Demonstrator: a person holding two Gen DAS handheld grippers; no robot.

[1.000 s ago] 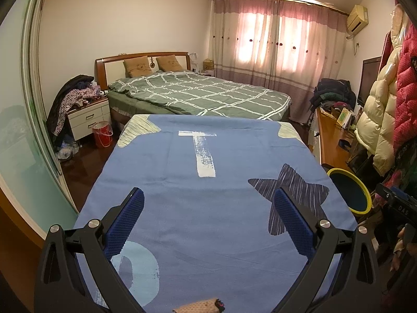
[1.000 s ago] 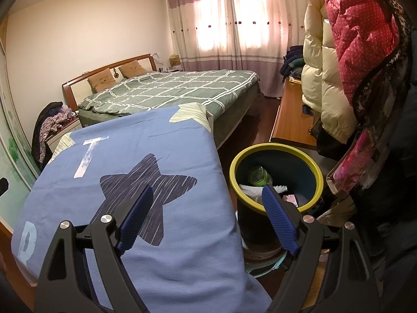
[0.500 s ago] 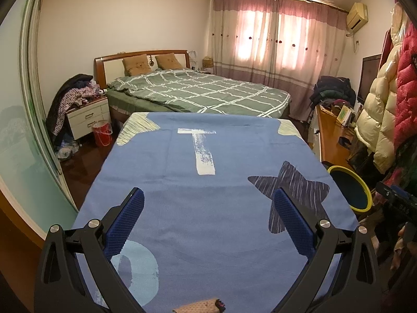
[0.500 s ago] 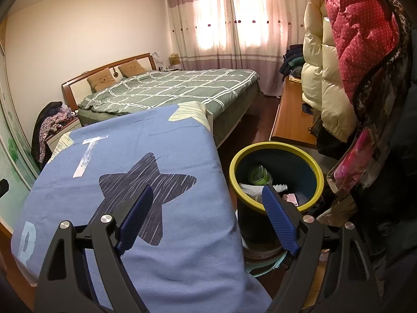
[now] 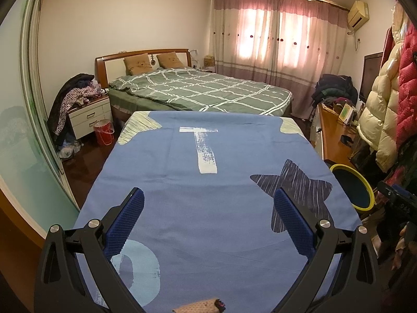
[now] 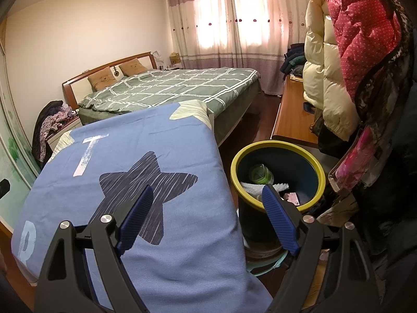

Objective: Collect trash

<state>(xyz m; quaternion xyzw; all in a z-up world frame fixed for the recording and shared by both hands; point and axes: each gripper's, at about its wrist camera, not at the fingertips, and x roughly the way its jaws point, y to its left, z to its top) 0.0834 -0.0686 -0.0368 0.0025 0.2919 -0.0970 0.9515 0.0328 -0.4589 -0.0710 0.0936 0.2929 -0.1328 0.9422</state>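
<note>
Both tools are idle. The left gripper (image 5: 208, 208) hangs over the surface (image 5: 208, 234) with its jaws wide apart and nothing between them. The right gripper (image 6: 206, 208) hangs over the right-hand edge of the same surface, jaws likewise apart and empty.

**Location of the trash.** No loose trash shows on the blue cloth (image 6: 182, 247) that covers the surface. What can be seen lies inside the bin (image 6: 234, 156), which stands on a stool just beside the surface: a green plastic bottle (image 6: 260, 174), crumpled white paper (image 6: 251, 189) and a small pink packet (image 6: 292, 197).

**Handling, as judged.**
- Bottle: light, smooth and probably slippery; thin walls will yield under pressure. Grip across the body or at the neck.
- Paper: very light and soft; pinch a raised fold.
- Packet: flat and thin; take it by an edge.

**Markings.** The cloth bears a white letter "T" (image 5: 204, 151), a dark striped star (image 6: 146, 190) and a pale letter resembling "P" (image 6: 27, 242). No brand or label on the trash is legible.
</note>
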